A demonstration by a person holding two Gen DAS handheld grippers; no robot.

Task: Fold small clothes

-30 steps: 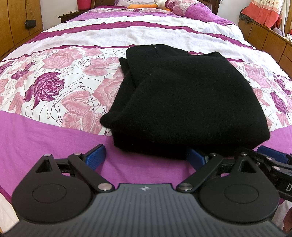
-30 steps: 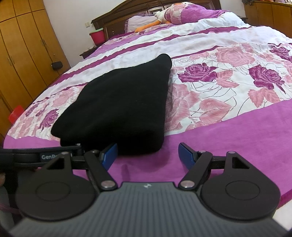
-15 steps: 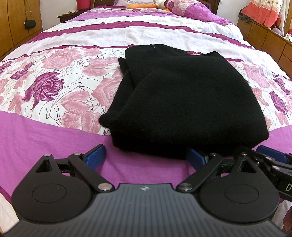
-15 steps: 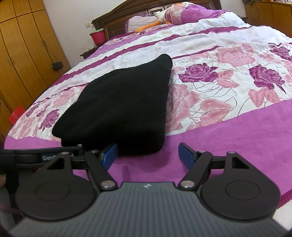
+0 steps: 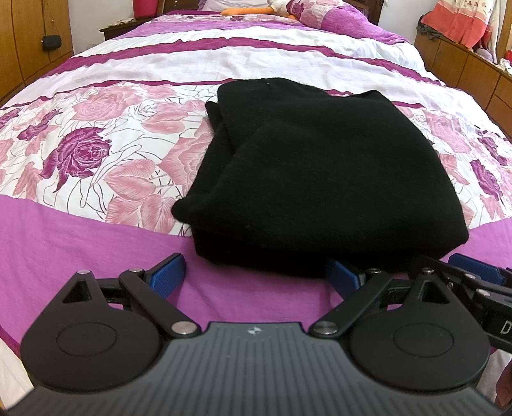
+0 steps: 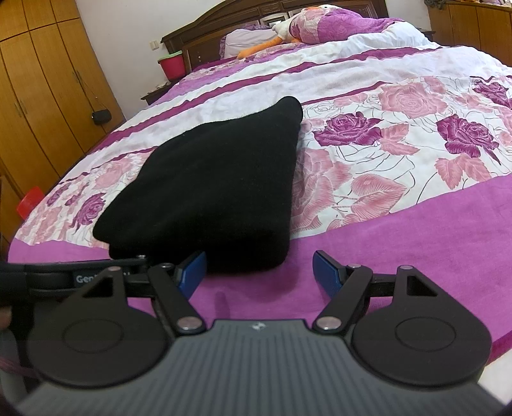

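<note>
A folded black garment (image 5: 313, 179) lies on the bed (image 5: 96, 230), straddling the floral band and the purple border. Nothing has shifted over the last second. The left tool (image 5: 256, 276) and right tool (image 6: 257, 270) rest at its near edge, jaws apart and empty, suggesting the fold is finished or awaits one more pass.

A folded black sweater (image 5: 313, 179) fills the centre of the left wrist view, blocking the middle of the floral bedspread (image 5: 96, 153). Open bedspread lies at left and across the upper frame, reaching the pillows (image 6: 323, 28) at the top of the right wrist view. Wooden wardrobe doors (image 6: 41, 96) wall the left edge there, and the right half shows bare bedspread.
</note>
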